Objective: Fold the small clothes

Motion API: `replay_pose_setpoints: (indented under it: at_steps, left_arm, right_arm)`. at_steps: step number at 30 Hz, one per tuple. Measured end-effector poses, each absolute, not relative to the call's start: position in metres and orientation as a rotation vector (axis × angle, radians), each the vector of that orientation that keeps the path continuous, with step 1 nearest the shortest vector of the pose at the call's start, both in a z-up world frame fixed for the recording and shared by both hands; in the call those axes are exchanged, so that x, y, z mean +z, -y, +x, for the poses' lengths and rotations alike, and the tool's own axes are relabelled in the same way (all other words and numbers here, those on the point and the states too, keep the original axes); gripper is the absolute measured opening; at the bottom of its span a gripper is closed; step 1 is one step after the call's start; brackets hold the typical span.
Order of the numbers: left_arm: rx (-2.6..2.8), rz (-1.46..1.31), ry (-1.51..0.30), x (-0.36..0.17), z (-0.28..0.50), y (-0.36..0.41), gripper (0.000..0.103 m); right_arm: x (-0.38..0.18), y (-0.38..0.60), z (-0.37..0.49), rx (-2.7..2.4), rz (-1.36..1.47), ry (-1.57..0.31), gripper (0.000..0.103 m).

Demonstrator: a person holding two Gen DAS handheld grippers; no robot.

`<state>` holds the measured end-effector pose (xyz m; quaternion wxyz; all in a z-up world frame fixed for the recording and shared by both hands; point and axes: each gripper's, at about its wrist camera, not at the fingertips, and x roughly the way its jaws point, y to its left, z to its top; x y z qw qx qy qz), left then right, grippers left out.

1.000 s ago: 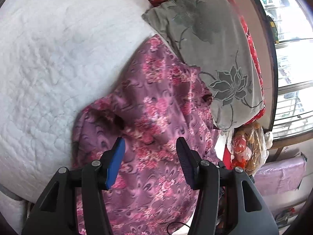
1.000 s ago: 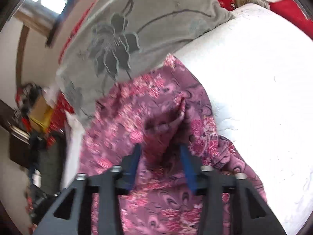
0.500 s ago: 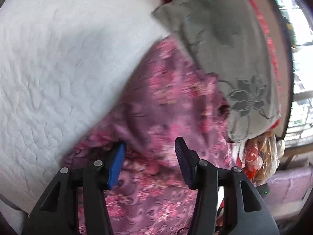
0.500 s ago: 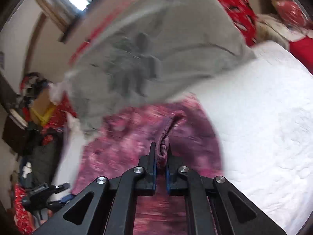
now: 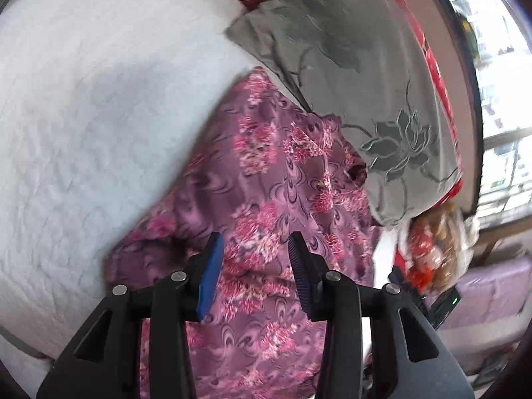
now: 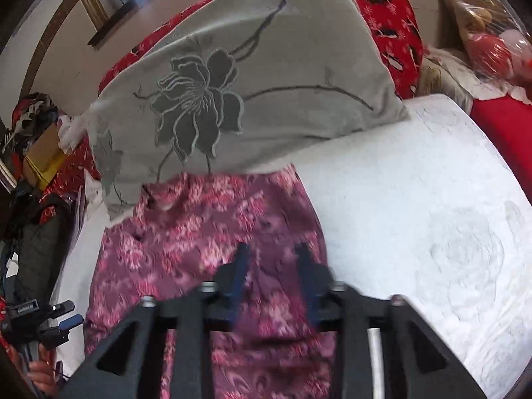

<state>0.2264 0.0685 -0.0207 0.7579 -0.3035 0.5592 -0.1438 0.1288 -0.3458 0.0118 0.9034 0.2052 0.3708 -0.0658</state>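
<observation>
Here, left gripper [image 5: 255, 252] narrowing, right gripper [image 6: 272, 259] reopening over floral garment [image 5: 266, 179], nothing pinched, tripod [image 6: 43, 319] only rightward.

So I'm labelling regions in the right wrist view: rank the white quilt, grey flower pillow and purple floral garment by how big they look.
1. White quilt, largest.
2. and 3. Grey flower pillow and purple floral garment look alike; the garment runs behind the tool, so I won't rank them.
</observation>
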Motion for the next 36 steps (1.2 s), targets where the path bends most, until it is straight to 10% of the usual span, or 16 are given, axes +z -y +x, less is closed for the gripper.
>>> replay_pose_setpoints:
  at_steps: [5, 8, 20, 23, 36]
  left_arm:
    - [-0.259, -0.570, -1.257, -0.036, 0.241, -0.053, 0.038]
    - [-0.262, -0.572, -1.273, -0.049, 0.241, -0.060, 0.038]
    - [-0.315, -0.477, -1.248, -0.030, 0.217, -0.057, 0.051]
    - [-0.286, -0.398, -1.309, -0.053, 0.203, -0.046, 0.055]
    - [-0.315, -0.233, -1.382, -0.049, 0.138, -0.054, 0.056]
  right_arm:
    - [-0.025, 0.351, 0.169, -0.189, 0.460, -0.885, 0.042]
    - [-0.031, 0.333, 0.175, -0.132, 0.364, -0.905, 0.000]
    - [-0.006, 0.314, 0.146, -0.039, 0.238, -0.873, 0.007]
    - [-0.015, 0.303, 0.131, 0.000, 0.214, -0.927, 0.032]
    - [-0.061, 0.290, 0.029, -0.020, 0.068, -1.167, 0.034]
